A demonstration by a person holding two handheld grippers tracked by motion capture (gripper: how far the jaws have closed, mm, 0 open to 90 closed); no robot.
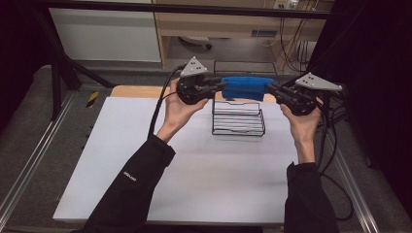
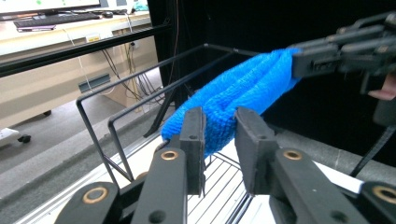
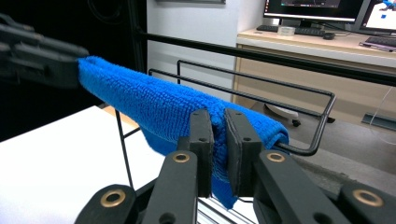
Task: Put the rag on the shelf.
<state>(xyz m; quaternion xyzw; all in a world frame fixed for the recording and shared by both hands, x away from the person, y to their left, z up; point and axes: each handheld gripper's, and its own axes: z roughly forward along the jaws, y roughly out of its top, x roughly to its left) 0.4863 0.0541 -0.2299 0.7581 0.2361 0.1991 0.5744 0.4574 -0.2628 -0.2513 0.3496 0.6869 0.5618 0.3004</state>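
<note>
White tabletop (image 1: 194, 170), black wire rack (image 1: 238, 119) at back. My left gripper (image 1: 214, 88) and right gripper (image 1: 274, 92) both clamped on folded blue microfibre cloth (image 1: 245, 87), stretched just above rack. Next prob: lower evenly onto rack's top rail, then release.

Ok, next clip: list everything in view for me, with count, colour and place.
Folded terry cloth: one, bright blue, held in the air between the two grippers, above the rack's top rails.
Wire rack: one, black, standing on the table towards its far edge.
Table top: one, pale white, with a wooden strip along the far edge.
Desk with monitors and keyboard: one, light wood, in the background of the right gripper view.
Left gripper: one, black, jaws closed on the cloth's left end.
Right gripper: one, black, jaws closed on the cloth's right end.
Person's hands and dark sleeves: two, coming in from the near edge.
</note>
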